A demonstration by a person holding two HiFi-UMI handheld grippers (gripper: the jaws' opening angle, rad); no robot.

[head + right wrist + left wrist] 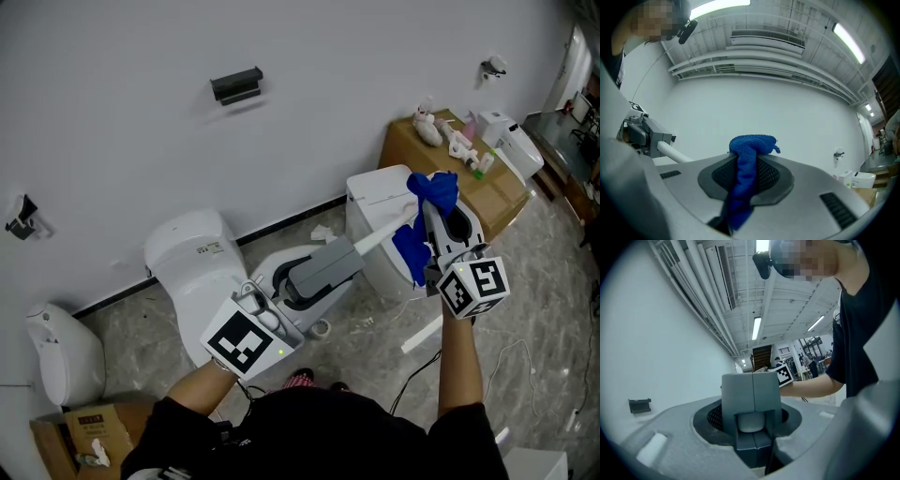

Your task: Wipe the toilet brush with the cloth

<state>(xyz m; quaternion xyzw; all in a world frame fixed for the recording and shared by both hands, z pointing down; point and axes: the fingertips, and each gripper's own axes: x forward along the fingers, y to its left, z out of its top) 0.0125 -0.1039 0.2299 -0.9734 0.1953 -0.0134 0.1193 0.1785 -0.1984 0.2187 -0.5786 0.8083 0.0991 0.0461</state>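
In the head view my left gripper [298,286] is shut on the toilet brush's grey handle [330,264]. The white shaft [382,237] runs up and right from the handle into the blue cloth [434,190]. My right gripper [439,217] is shut on the cloth, which drapes over the shaft's far end and hides it. The left gripper view has the grey handle [751,392] clamped between the left gripper's [752,401] jaws. From the right gripper [749,161], the cloth [746,168] bunches up out of its jaws, and the shaft [671,152] shows at left.
A white toilet [187,253] and a second white tank [373,199] stand under the grippers. A wooden cabinet [487,192] with bottles is at the right wall. At the lower left are a white fixture [61,354] and a cardboard box [84,433]. Cables lie on the floor.
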